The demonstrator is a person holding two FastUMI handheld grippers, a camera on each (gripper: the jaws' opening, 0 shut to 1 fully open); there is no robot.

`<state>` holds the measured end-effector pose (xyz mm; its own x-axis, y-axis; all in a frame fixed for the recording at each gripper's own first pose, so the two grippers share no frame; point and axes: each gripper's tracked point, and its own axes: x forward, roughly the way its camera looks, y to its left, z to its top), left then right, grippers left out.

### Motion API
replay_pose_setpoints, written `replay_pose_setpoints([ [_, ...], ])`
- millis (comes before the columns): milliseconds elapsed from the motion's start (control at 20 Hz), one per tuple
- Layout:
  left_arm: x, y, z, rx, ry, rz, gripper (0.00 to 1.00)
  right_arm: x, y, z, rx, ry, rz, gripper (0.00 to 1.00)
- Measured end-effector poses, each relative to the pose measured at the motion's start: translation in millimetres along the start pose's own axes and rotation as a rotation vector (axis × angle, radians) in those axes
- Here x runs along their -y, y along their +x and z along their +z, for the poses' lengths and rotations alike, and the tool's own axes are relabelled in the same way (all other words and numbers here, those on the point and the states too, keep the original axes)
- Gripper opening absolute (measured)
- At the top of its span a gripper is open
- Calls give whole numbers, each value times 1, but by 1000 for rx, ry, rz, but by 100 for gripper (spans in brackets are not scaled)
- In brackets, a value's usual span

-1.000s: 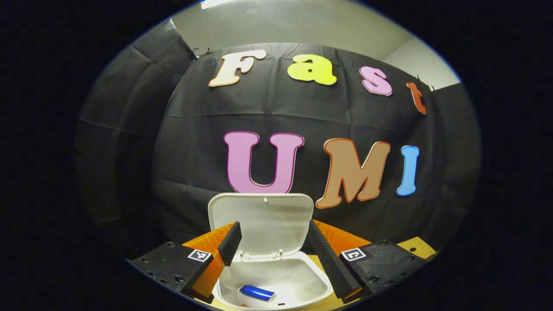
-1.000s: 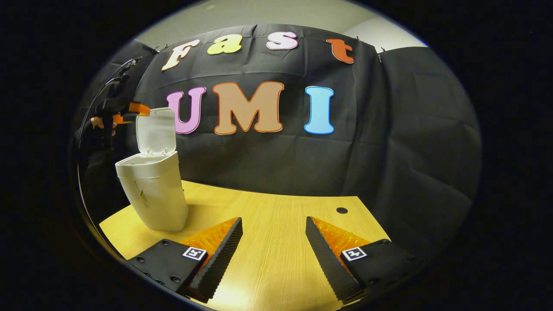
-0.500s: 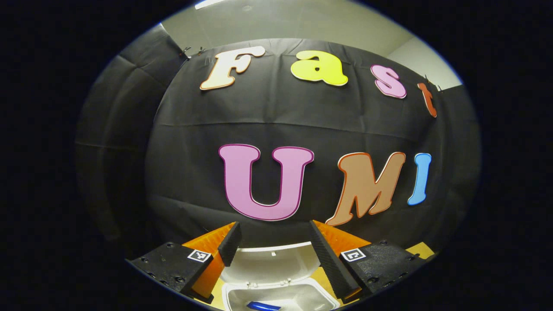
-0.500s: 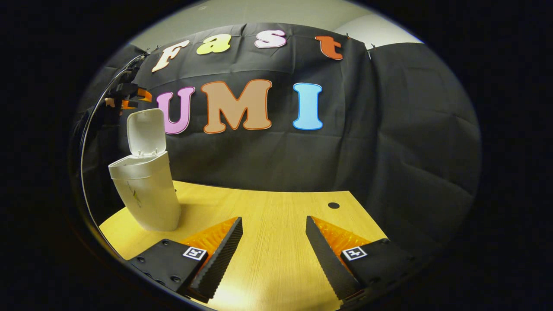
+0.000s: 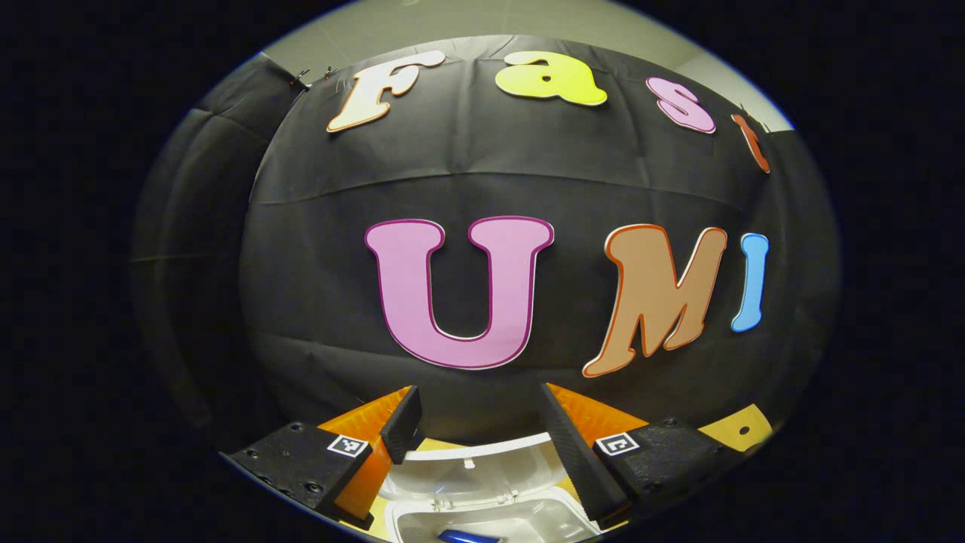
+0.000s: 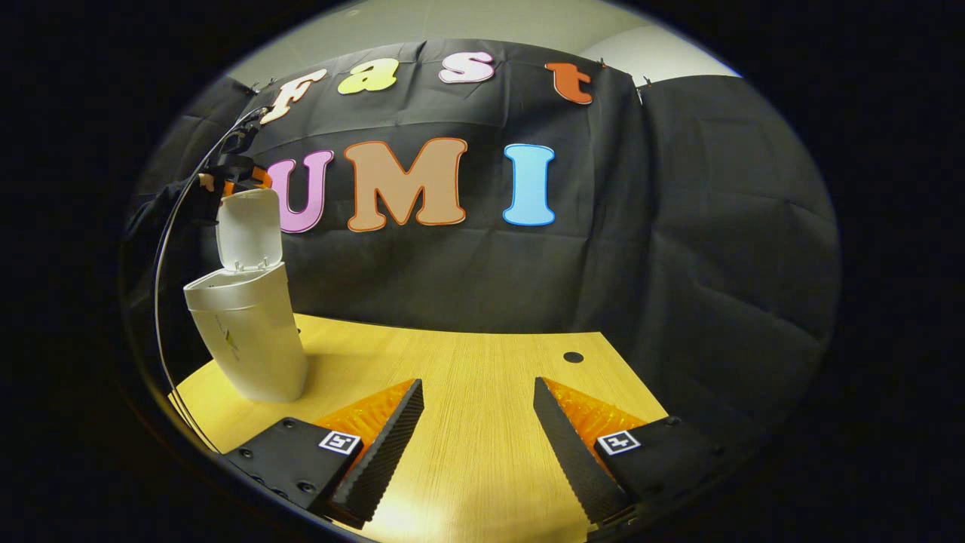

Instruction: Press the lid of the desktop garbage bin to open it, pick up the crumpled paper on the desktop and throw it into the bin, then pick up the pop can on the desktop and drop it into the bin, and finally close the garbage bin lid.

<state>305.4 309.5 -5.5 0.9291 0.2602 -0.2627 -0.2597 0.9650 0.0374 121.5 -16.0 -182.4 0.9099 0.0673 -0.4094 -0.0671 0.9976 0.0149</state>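
A white desktop bin [image 6: 249, 339] stands at the left of the wooden desk [image 6: 482, 377], its lid [image 6: 247, 228] raised upright. The left gripper [image 6: 230, 175] hovers right at the lid's top edge, held by a hand in a dark sleeve. In the left gripper view my open left gripper [image 5: 482, 430] looks down over the lid [image 5: 467, 471] and the bin mouth [image 5: 490, 524], where a blue pop can [image 5: 460, 537] lies inside. My right gripper [image 6: 479, 430] stands open low over the desk, nothing between its fingers.
A dark round hole [image 6: 573, 357] marks the desk near its far right corner. The desk's back edge meets the black cloth wall. A thin cable [image 6: 162, 256] arcs down at the far left beside the bin.
The left gripper rose from above the bin mouth and moved forward over the lid's top edge. The can has slid almost out of its view. The right gripper has shifted slightly.
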Motion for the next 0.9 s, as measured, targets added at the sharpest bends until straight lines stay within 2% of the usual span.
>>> replay_pose_setpoints([
  [250, 7, -28, -8, -19, -18, -5, 96, -3, 1, 5, 13, -4, 32, 98],
  [300, 10, -36, -12, -22, -20, -6, 94, -4, 0, 4, 16, -10, 42, 98],
  [450, 18, -64, -26, -26, -41, -11, 93, -5, 2, 7, 24, -16, 68, 98],
  [900, 41, -131, -93, -102, -109, -14, 94, -4, 4, 0, 13, -27, 121, 98],
])
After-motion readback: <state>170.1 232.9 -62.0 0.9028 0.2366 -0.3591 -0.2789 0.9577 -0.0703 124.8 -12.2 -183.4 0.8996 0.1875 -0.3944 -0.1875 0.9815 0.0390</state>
